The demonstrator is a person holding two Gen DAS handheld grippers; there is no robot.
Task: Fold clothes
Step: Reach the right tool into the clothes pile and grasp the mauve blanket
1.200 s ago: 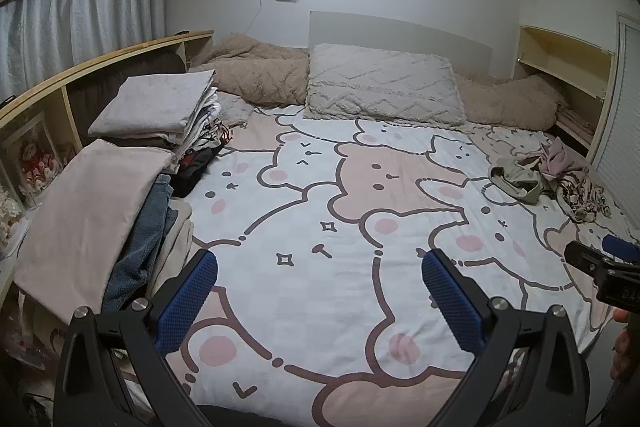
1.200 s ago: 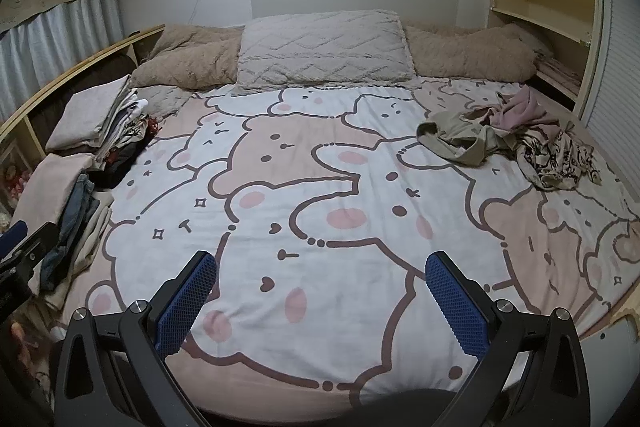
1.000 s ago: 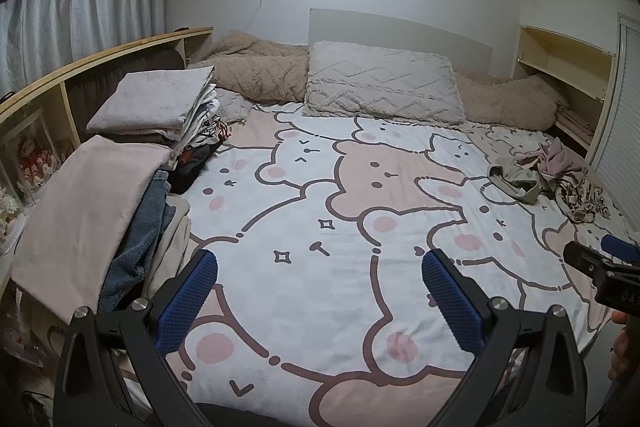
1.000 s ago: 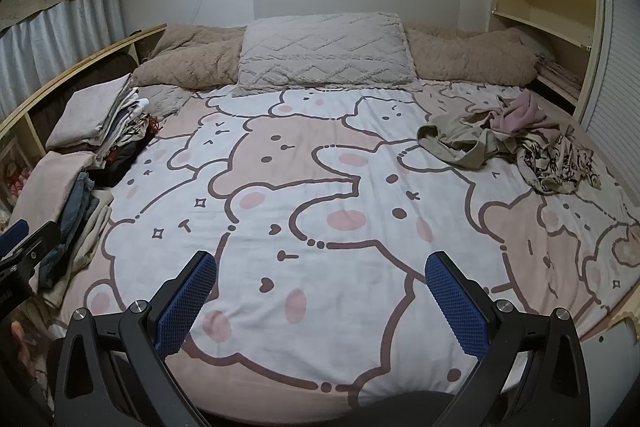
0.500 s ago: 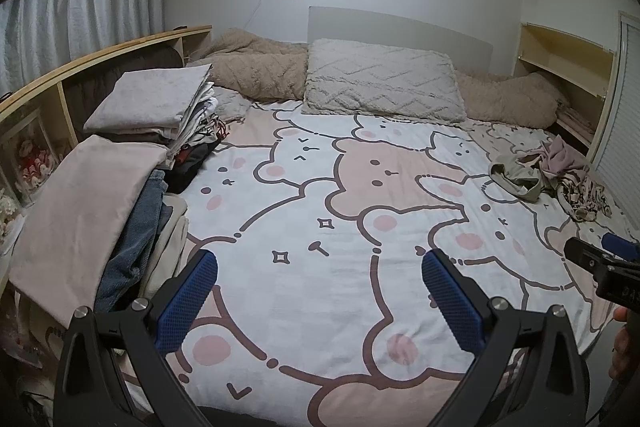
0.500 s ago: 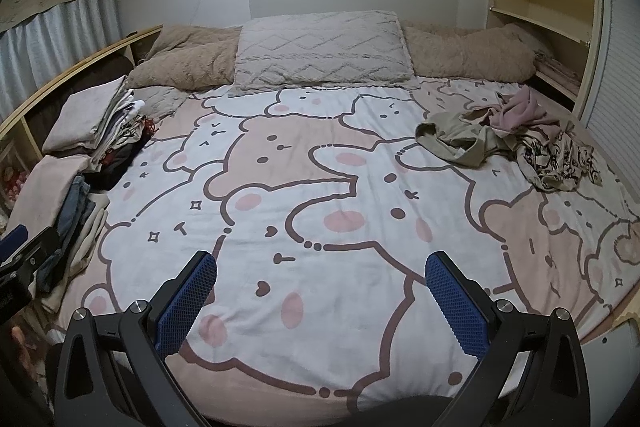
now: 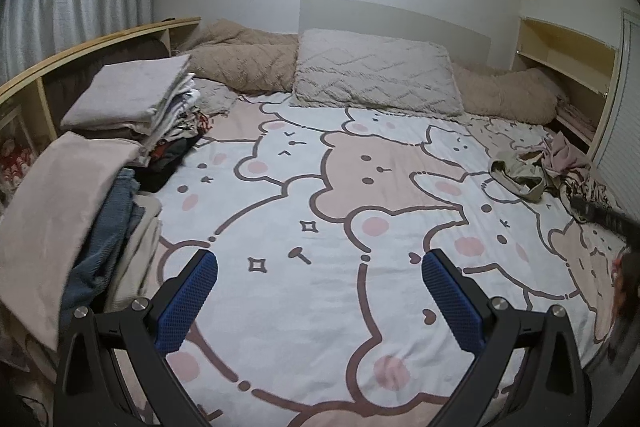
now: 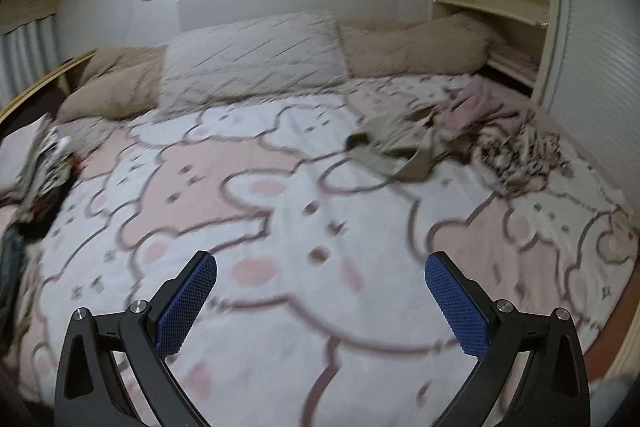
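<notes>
Left gripper (image 7: 318,297) low at the bottom of its frame, blue-padded fingers (image 7: 188,301) spread wide apart, empty, above the bear-print bedsheet (image 7: 320,211). Right gripper (image 8: 320,301) likewise at bottom centre of its blurred frame, fingers (image 8: 458,307) wide apart, gripping nothing. Unfolded clothes heaped at right of both frames: olive garment (image 8: 394,151) beside pink garment (image 8: 472,107) and patterned black-and-white garment (image 8: 524,151), touching one another, well apart from either gripper. Folded stack (image 7: 132,99) at left of the left-wrist frame, another pile with beige cloth (image 7: 52,211) over blue denim (image 7: 104,227) nearer the lower left. Quilted pillow (image 7: 376,73) at upper centre, against the headboard (image 7: 394,21).
</notes>
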